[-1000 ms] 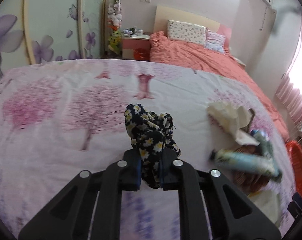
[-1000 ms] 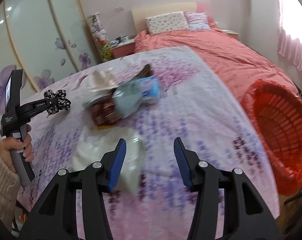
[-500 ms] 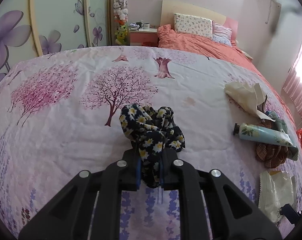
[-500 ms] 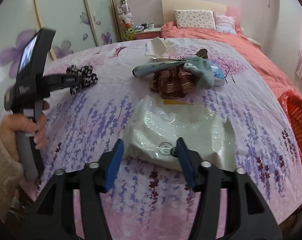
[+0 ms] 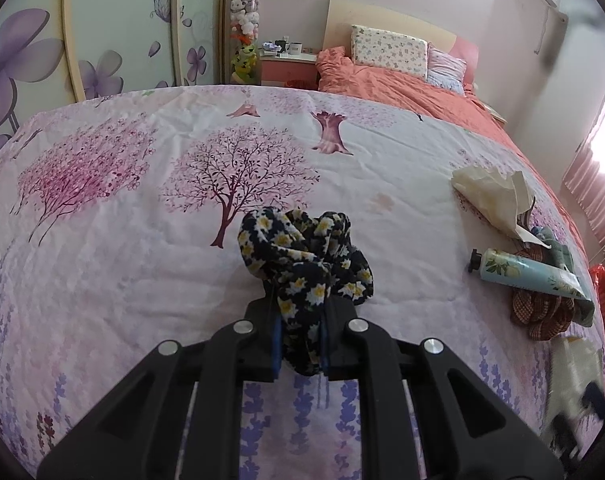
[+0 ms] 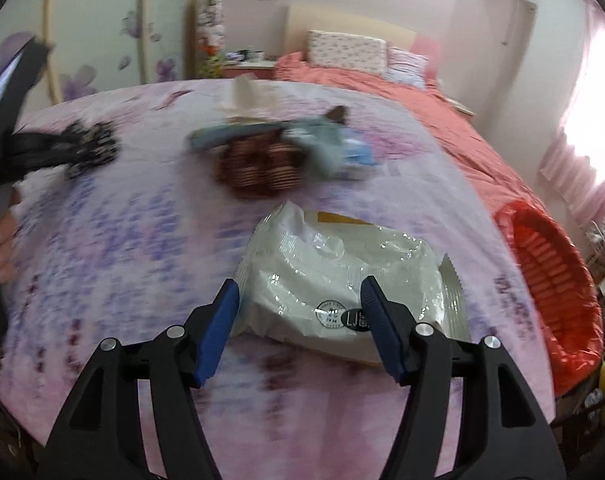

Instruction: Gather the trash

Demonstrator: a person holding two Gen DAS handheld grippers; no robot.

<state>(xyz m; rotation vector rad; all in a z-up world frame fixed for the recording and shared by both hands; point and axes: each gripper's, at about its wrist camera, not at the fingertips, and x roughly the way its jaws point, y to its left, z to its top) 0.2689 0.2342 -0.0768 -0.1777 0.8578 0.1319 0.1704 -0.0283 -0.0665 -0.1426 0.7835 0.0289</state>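
Note:
My left gripper (image 5: 300, 332) is shut on a black scrunchie with white daisies (image 5: 306, 252) and holds it above the flowered bedspread. My right gripper (image 6: 300, 312) is open, its blue pads on either side of a crumpled white plastic wrapper (image 6: 342, 276) that lies on the bedspread. The left gripper with the scrunchie (image 6: 90, 148) shows at the left of the right wrist view. A red basket (image 6: 550, 276) stands off the bed's right edge.
Beyond the wrapper lies a pile: a light blue tube (image 5: 530, 272), a brown checked cloth (image 5: 538, 312), a crumpled tissue (image 5: 490, 196) and a grey-green cloth (image 6: 322, 140). A second bed with an orange cover (image 5: 402, 88) stands behind.
My right gripper has moved closer over the white wrapper, which now sits between its open fingers. My left gripper still holds the scrunchie and has barely shifted.

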